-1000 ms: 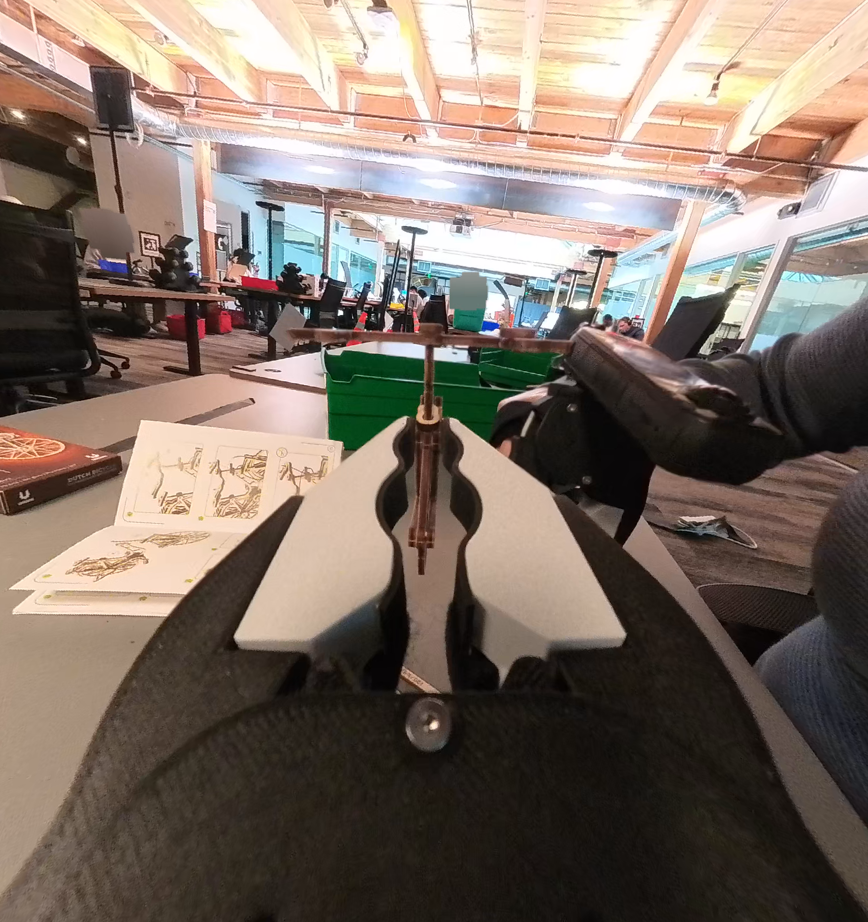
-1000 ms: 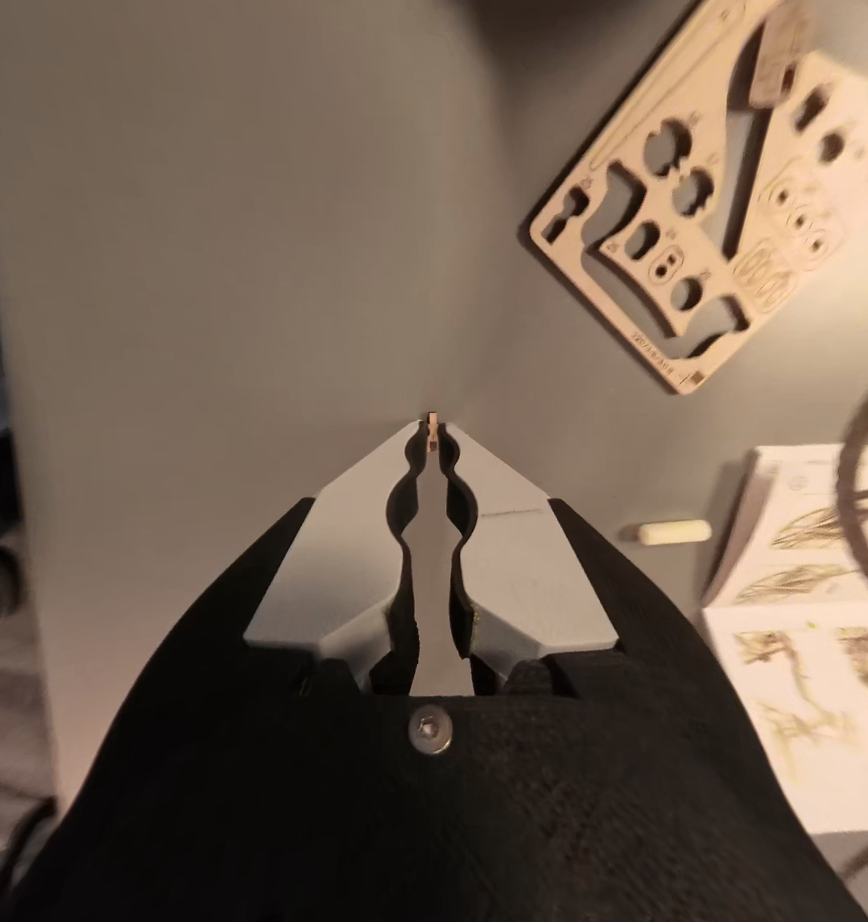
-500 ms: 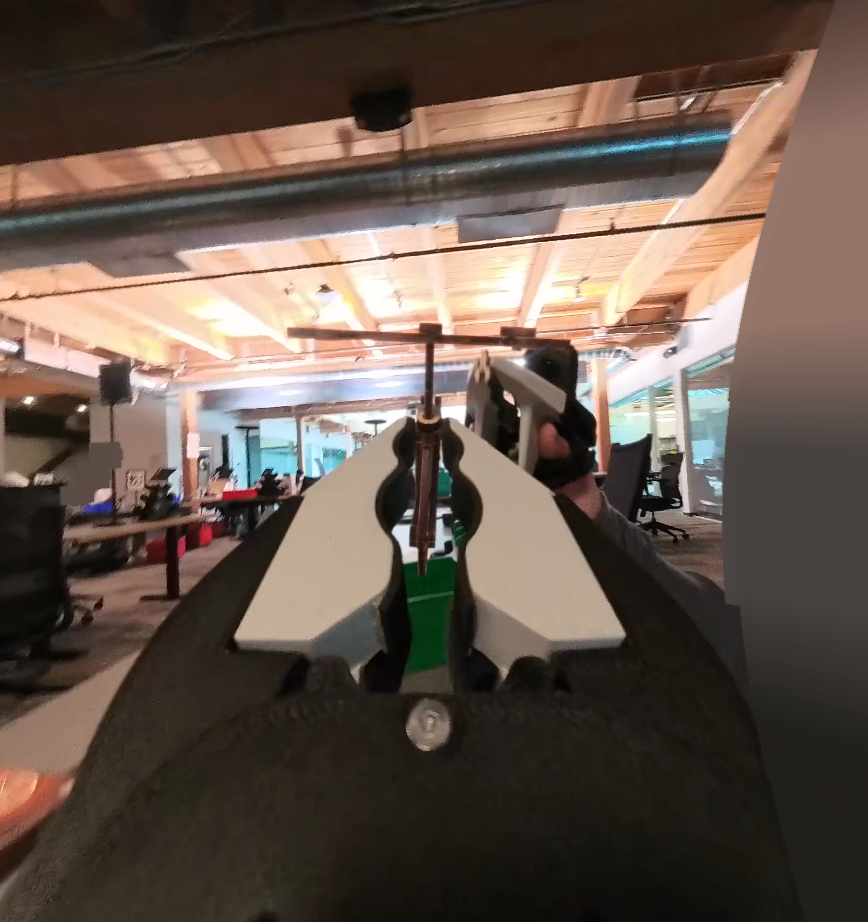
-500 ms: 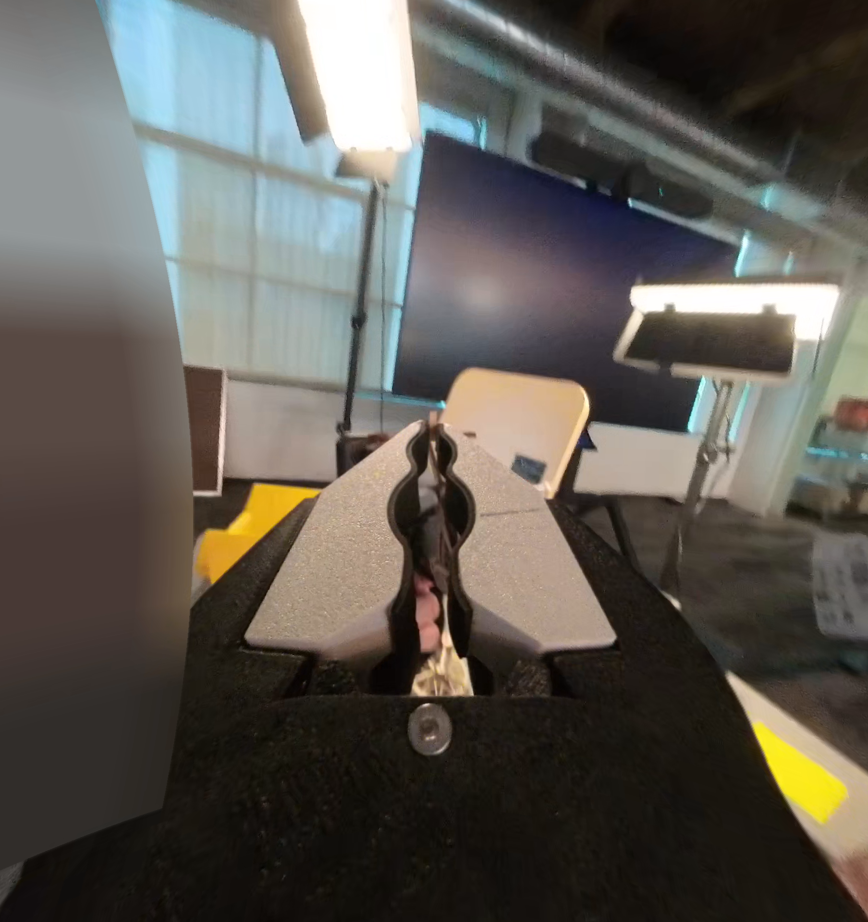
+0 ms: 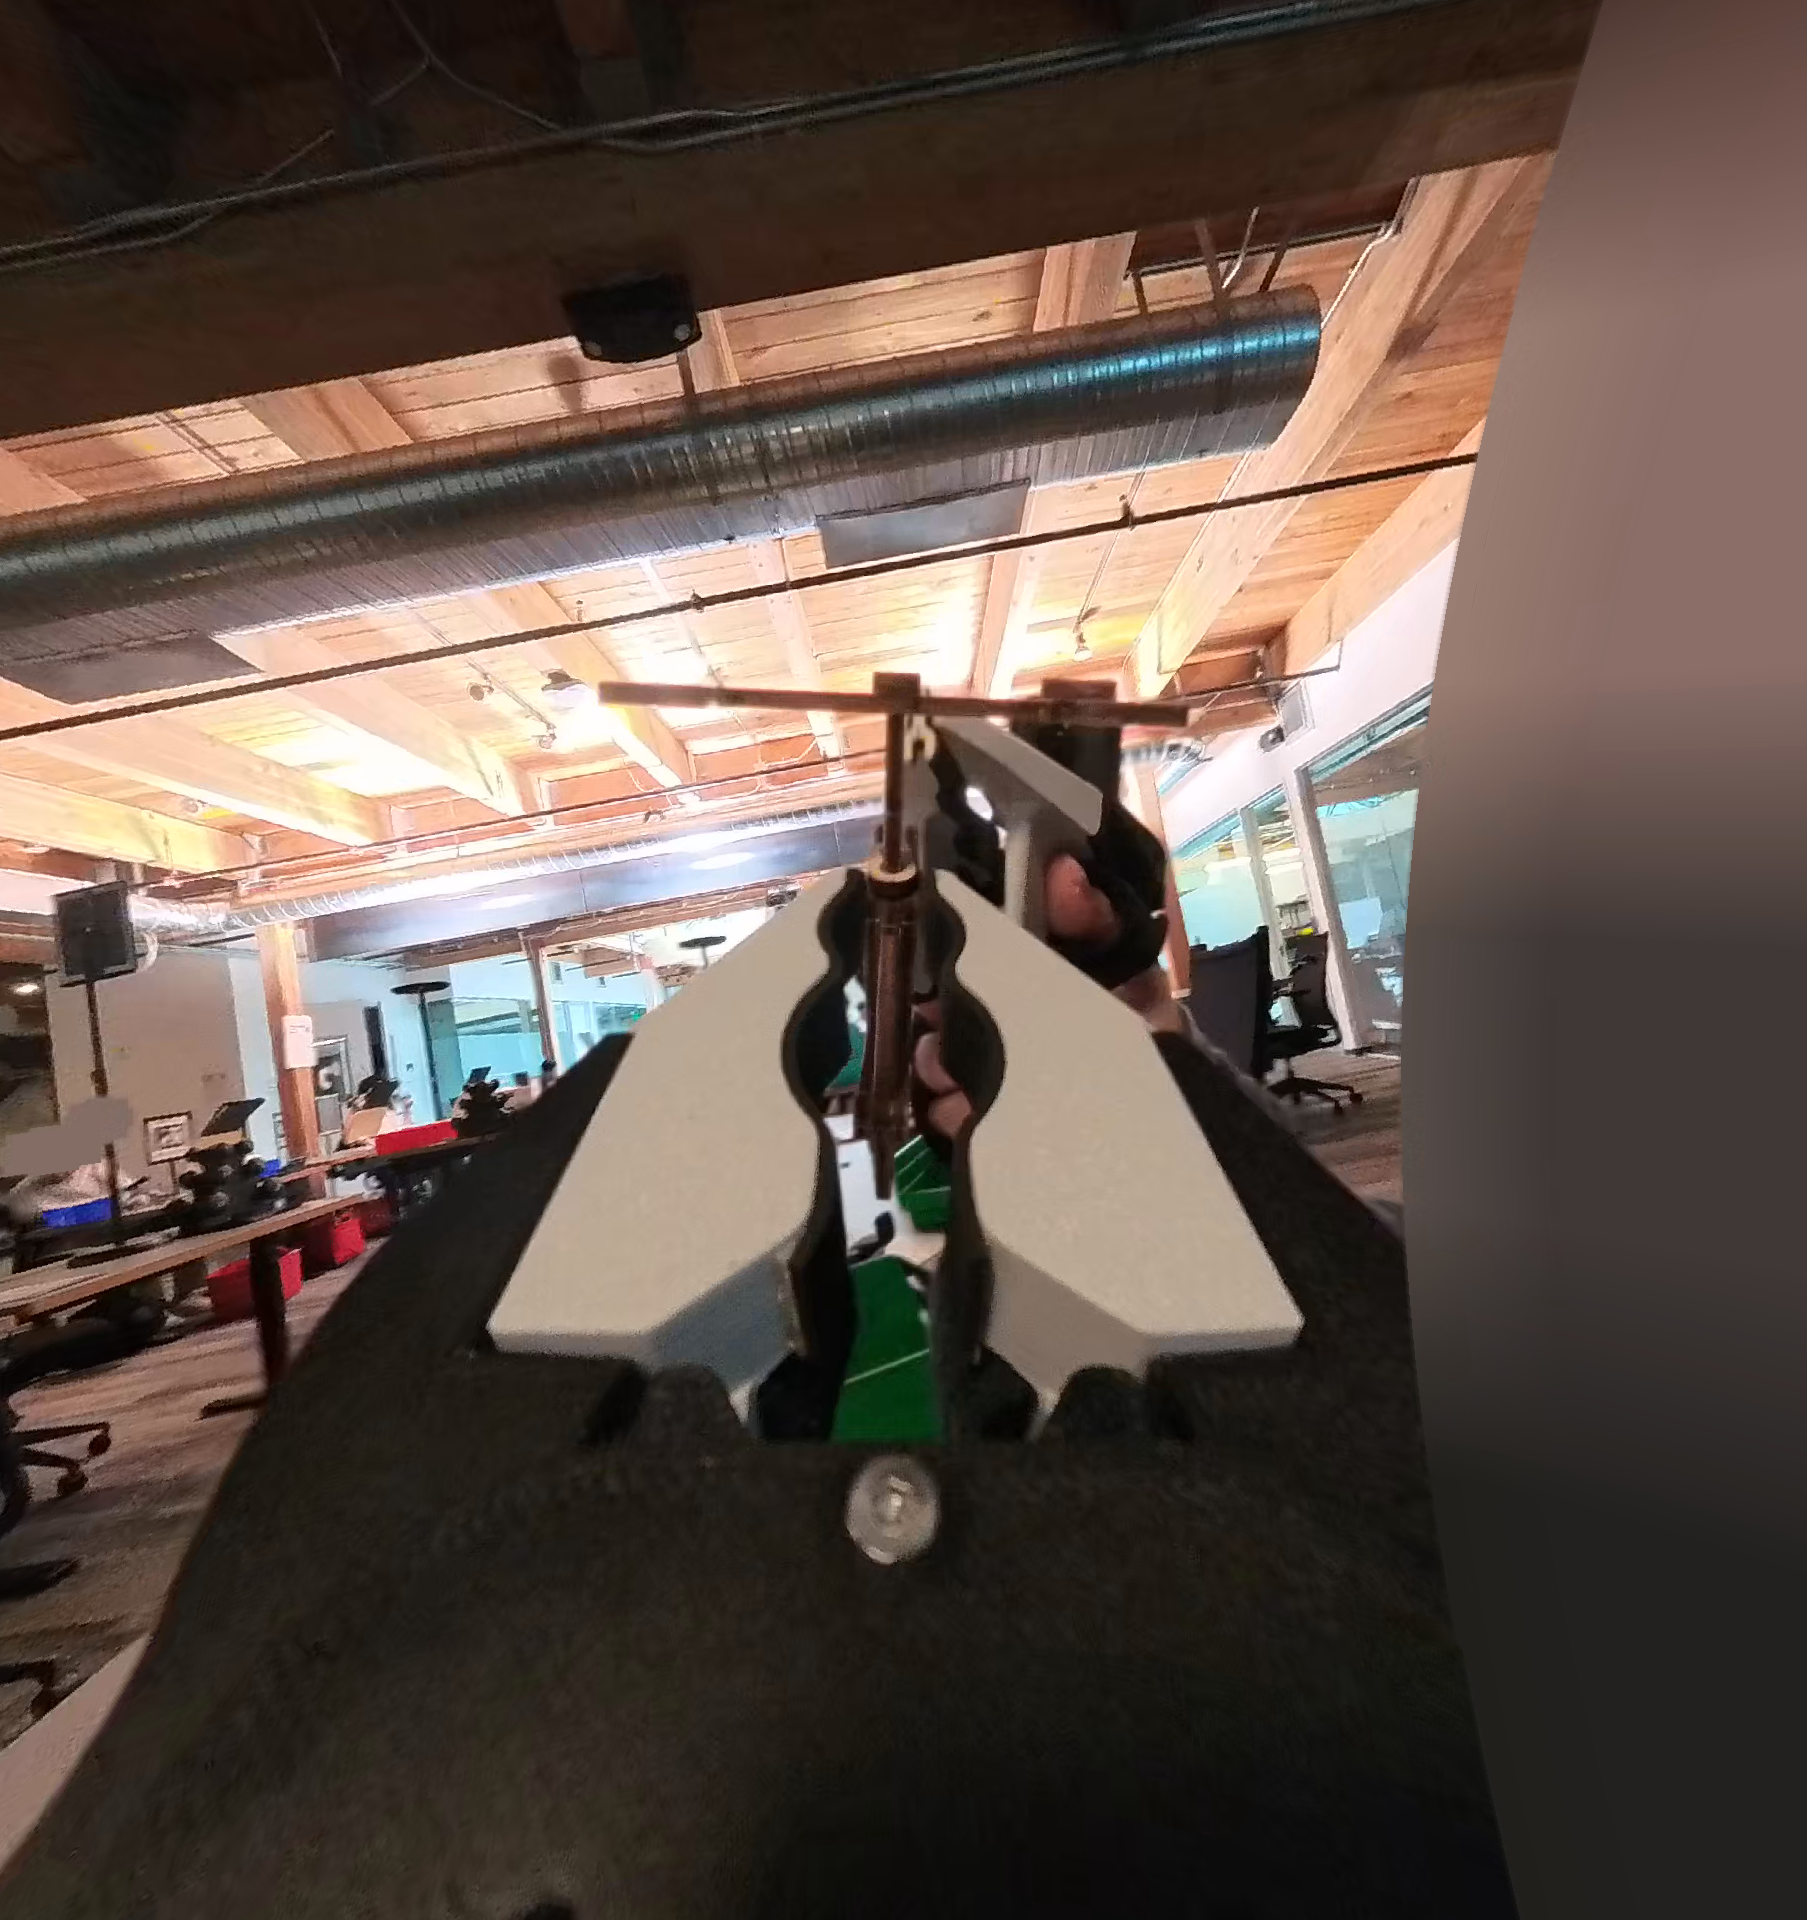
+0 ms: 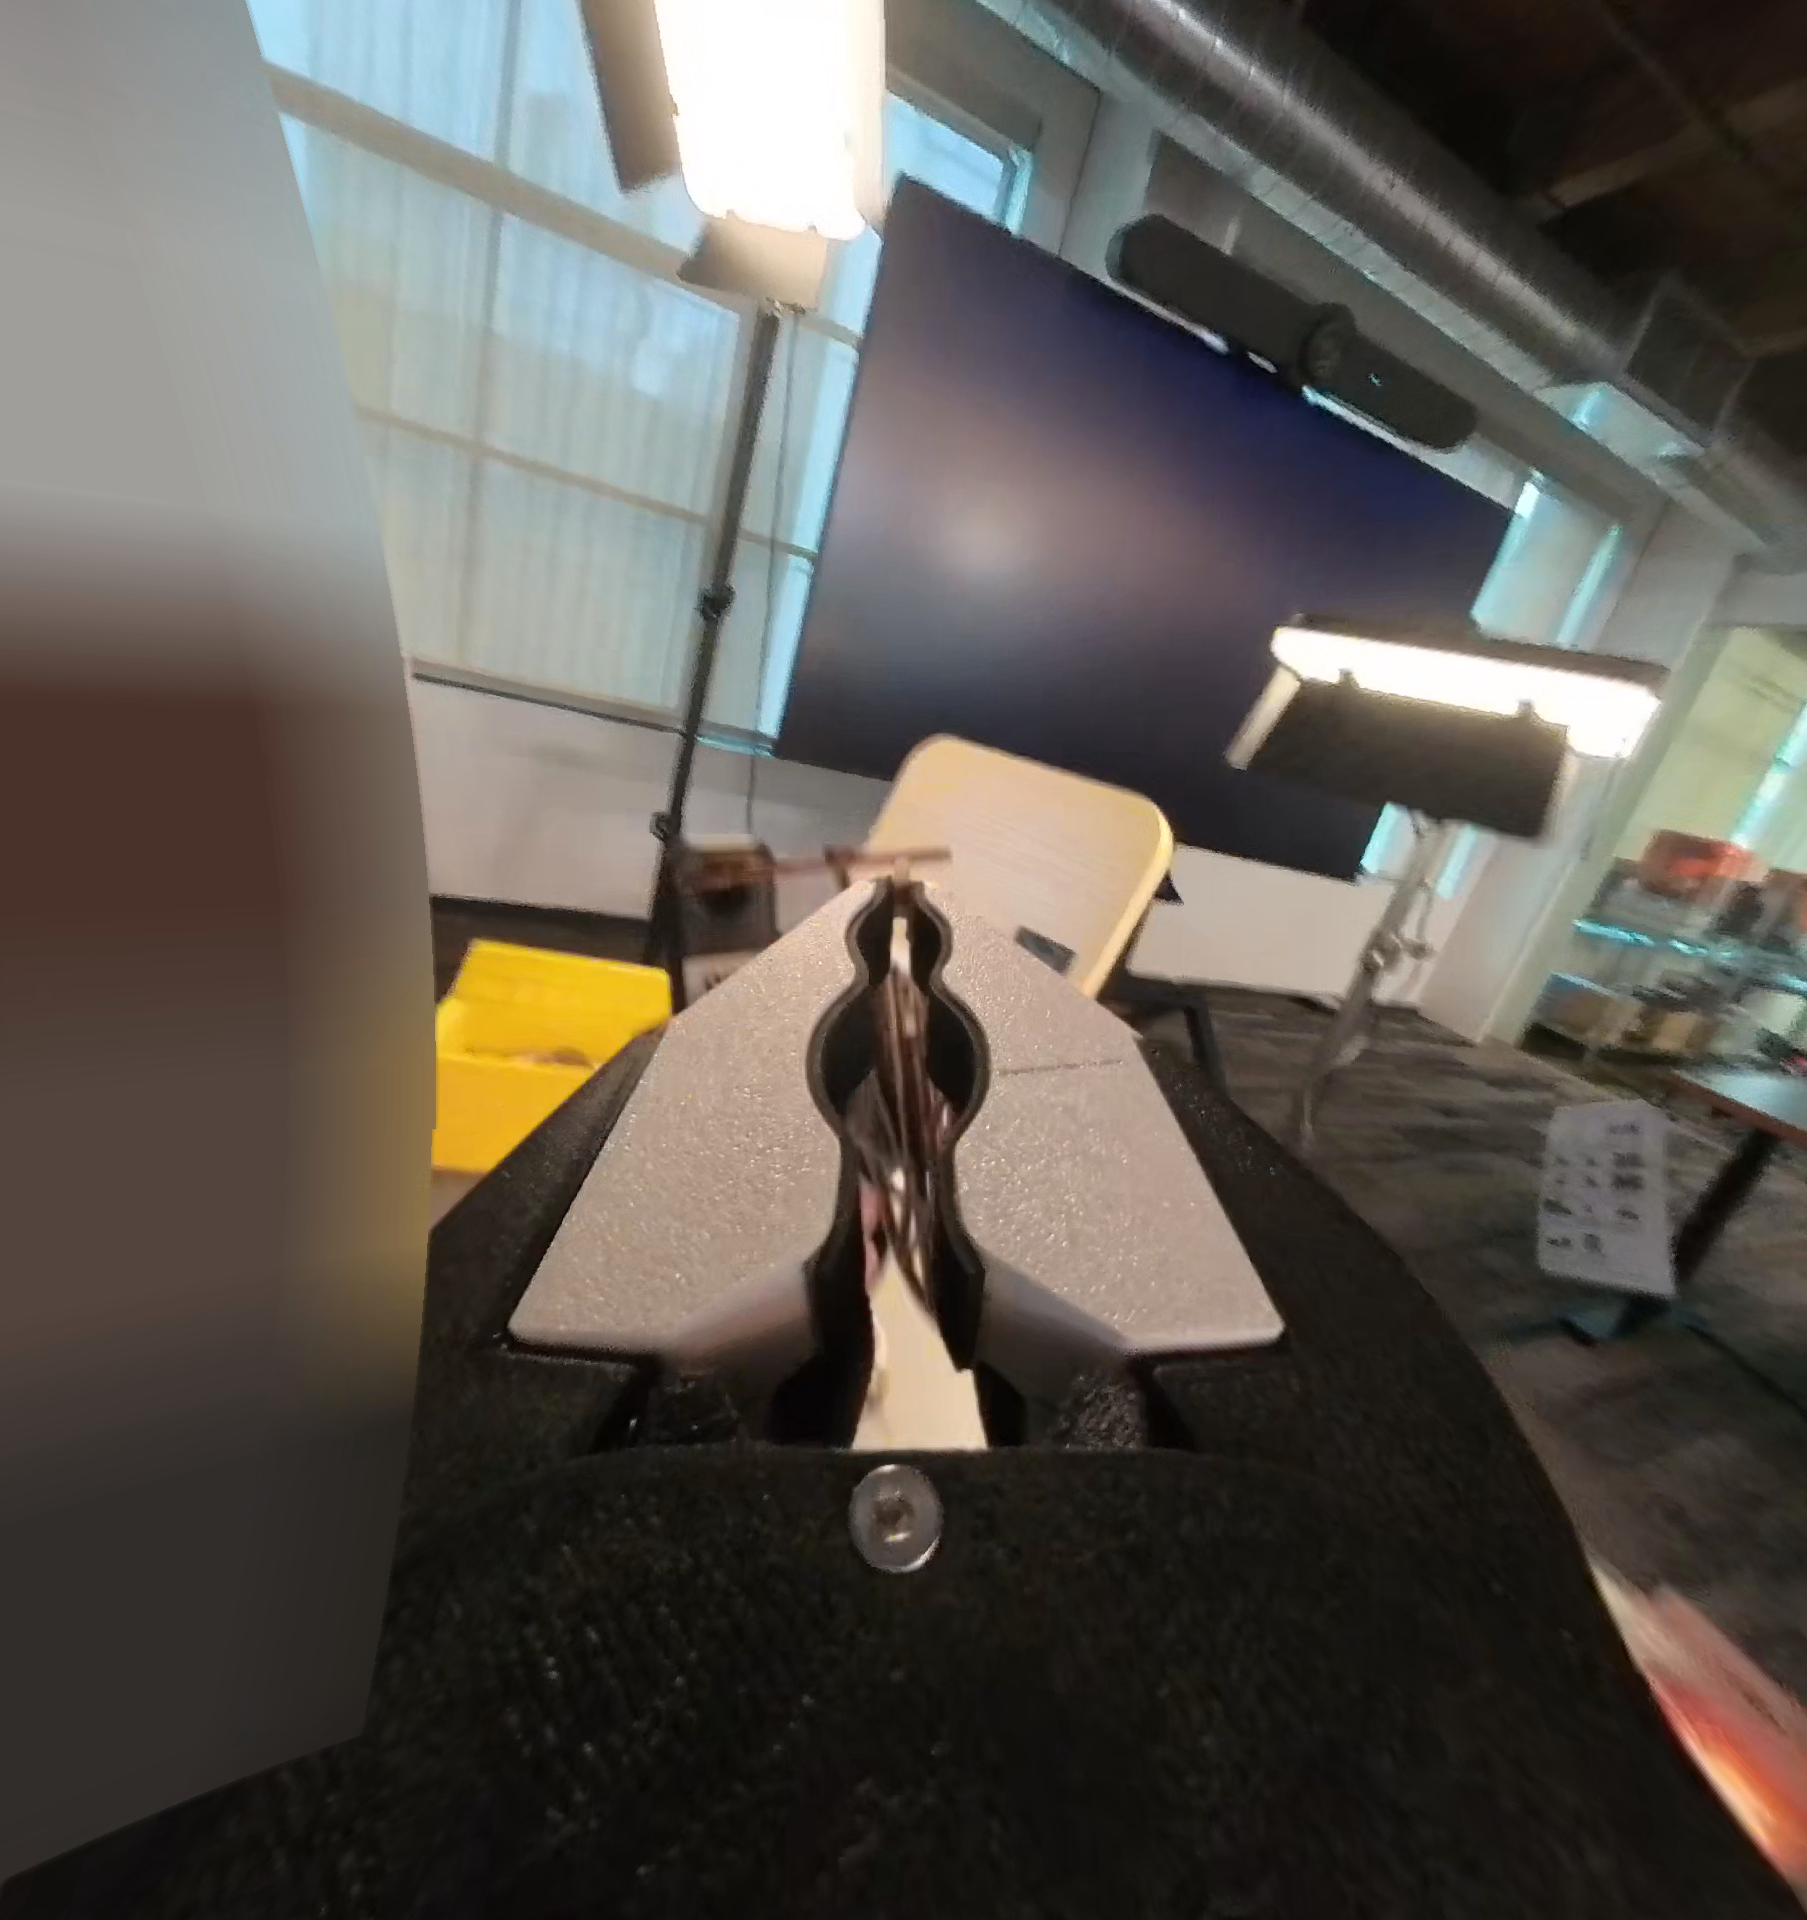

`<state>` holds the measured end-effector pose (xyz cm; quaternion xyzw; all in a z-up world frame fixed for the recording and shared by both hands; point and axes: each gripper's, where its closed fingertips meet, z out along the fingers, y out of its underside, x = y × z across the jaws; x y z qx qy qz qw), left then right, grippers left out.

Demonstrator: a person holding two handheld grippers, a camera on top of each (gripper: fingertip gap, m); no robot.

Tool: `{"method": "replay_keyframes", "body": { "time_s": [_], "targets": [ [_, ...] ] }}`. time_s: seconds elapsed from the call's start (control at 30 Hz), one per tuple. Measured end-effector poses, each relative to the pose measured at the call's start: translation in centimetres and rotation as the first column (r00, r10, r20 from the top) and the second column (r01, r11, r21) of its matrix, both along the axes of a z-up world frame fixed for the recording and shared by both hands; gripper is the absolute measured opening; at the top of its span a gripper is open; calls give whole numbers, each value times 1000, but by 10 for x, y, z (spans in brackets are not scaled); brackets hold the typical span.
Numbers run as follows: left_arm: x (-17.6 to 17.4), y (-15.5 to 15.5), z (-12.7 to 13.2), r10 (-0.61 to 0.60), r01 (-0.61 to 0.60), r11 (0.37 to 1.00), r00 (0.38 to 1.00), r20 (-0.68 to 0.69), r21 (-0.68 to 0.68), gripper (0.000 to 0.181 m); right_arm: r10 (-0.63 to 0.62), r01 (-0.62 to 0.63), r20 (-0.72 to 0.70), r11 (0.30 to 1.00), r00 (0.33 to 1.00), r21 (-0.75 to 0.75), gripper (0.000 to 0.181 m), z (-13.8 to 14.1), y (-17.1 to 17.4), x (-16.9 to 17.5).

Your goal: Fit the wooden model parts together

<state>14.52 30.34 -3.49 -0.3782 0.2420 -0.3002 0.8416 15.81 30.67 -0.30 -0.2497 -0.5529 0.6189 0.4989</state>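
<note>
My left gripper (image 5: 894, 883) is shut on the dark stem of a wooden model (image 5: 888, 997). The model is held up in the air, with its thin crossbar (image 5: 774, 698) level above the fingertips. My right gripper (image 5: 928, 740) comes in from the right in the left wrist view. Its tip holds a small pale wooden piece (image 5: 918, 736) against the stem just under the crossbar. In the right wrist view the right gripper (image 6: 897, 888) is shut, the crossbar (image 6: 883, 857) lies just beyond its tip, and the model's dark spokes (image 6: 904, 1070) show through the gap.
A gloved hand (image 5: 1096, 914) holds the right gripper. A green bin (image 5: 883, 1340) lies below, and a yellow bin (image 6: 535, 1049) is to the left. A cream chair (image 6: 1034, 842), a light stand (image 6: 722, 582) and a large dark screen (image 6: 1086, 540) stand beyond. Less than 4 cm separates the two grippers' tips.
Both grippers have lifted off the table and tilted up. The right gripper has swung in with its small piece to the top of the model's stem, closer than half a second ago.
</note>
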Motion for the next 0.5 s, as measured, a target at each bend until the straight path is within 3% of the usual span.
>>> {"method": "replay_keyframes", "body": {
  "time_s": [0.1,0.17,0.23,0.3,0.37,0.5],
  "targets": [
    [-16,10,-7,98,-100,994,994,-39,-48,9,-148,149,159,989,976,7,0,-58,36,0],
    [-21,26,-28,126,-150,975,981,-149,-165,9,-112,141,183,978,977,-153,0,-84,52,11],
    [-20,40,-52,96,-153,956,970,-225,-251,8,-42,59,56,934,998,-353,0,-76,60,29],
    [-6,41,-64,-20,-38,964,977,-213,-263,8,-49,32,-29,904,998,-426,0,-69,69,37],
    [12,42,-71,-125,65,954,973,-192,-292,9,-17,0,-37,910,999,-415,1,-67,62,33],
    [33,35,-64,-220,181,950,966,-134,-256,9,22,-15,22,963,1000,-268,0,-69,39,23]
  ]
}}
